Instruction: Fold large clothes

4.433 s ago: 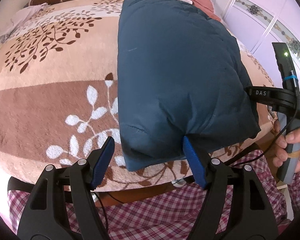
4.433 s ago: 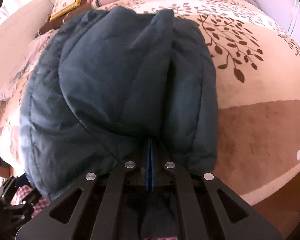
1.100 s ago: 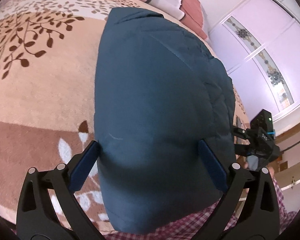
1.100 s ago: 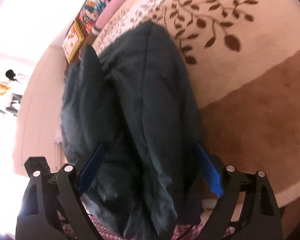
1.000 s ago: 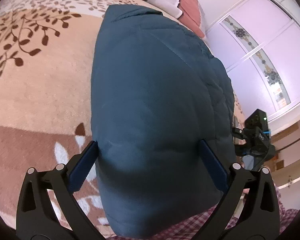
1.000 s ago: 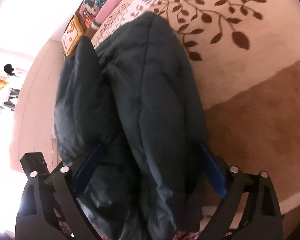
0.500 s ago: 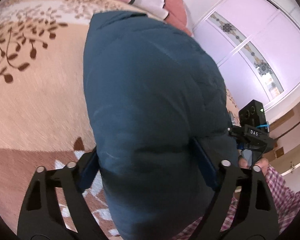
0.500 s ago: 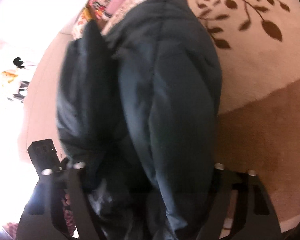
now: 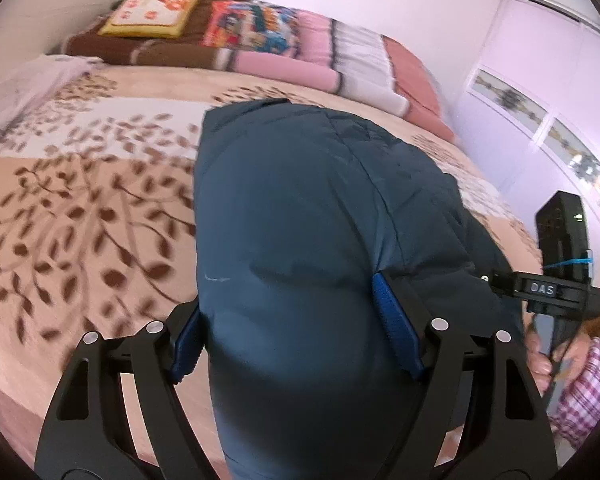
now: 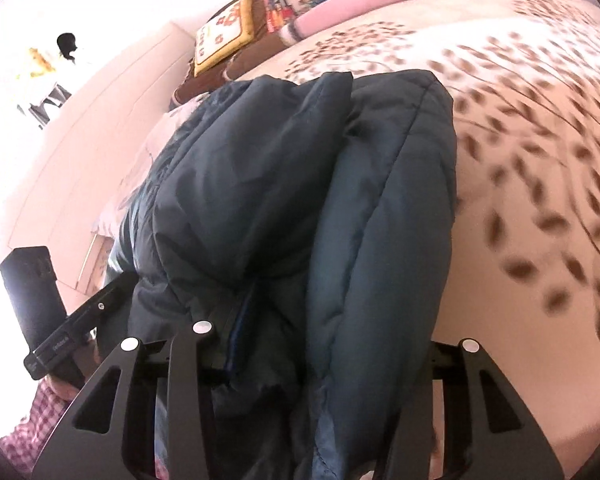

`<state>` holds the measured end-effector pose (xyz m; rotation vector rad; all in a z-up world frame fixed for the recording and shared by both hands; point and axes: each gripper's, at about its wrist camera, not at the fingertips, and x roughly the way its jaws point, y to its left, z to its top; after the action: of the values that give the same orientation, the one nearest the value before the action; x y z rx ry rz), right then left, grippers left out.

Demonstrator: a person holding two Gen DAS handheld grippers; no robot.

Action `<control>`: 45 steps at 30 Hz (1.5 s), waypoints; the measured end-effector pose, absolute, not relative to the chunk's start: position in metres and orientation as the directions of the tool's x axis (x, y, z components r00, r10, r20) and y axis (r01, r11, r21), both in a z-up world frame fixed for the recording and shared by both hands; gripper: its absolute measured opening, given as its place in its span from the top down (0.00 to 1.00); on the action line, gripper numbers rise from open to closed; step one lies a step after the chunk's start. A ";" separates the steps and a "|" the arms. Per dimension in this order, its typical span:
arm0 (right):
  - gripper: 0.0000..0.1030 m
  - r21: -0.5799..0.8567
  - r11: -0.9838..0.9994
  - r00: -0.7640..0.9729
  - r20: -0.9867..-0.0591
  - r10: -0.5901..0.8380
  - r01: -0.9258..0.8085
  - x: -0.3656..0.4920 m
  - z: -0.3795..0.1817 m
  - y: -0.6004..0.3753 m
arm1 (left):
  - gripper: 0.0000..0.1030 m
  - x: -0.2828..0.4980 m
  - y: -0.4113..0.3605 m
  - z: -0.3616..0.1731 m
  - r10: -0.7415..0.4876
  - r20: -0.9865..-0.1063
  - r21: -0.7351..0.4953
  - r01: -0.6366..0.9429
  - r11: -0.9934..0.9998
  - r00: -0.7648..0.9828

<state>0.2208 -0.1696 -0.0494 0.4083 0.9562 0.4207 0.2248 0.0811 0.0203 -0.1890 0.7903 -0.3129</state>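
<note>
A folded dark blue puffer jacket point(image 9: 300, 216) lies lengthwise on the bed and fills the middle of both views; it also shows in the right wrist view point(image 10: 284, 208). My left gripper point(image 9: 296, 324) has its blue pads pressed against both sides of the jacket's near end. My right gripper point(image 10: 332, 344) clasps the other side of the same bundle, its pads mostly buried in the fabric. The right gripper's body point(image 9: 556, 276) shows at the right of the left wrist view, and the left gripper's body point(image 10: 48, 320) at the left of the right wrist view.
The bed is covered by a beige blanket with brown leaf print point(image 9: 80, 216). Pillows and folded quilts point(image 9: 260, 48) line the head of the bed. A wardrobe with patterned doors point(image 9: 540, 128) stands to the right. My checked trousers point(image 9: 580, 392) are at the bed's near edge.
Both grippers have closed from wide open onto the jacket's near end. The bundle has risen towards the cameras and the views have tilted up to the head of the bed.
</note>
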 end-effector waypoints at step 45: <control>0.27 0.211 0.975 0.585 -0.784 0.209 -0.064 0.013 -0.034 -0.113 | 0.16 0.025 0.042 0.031 -0.112 -0.794 -0.181 -0.056 0.982 0.597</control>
<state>0.0135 -0.1129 -0.0336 0.1667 0.9338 0.1601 0.0252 0.0418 0.0314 -0.1952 0.9318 -0.0326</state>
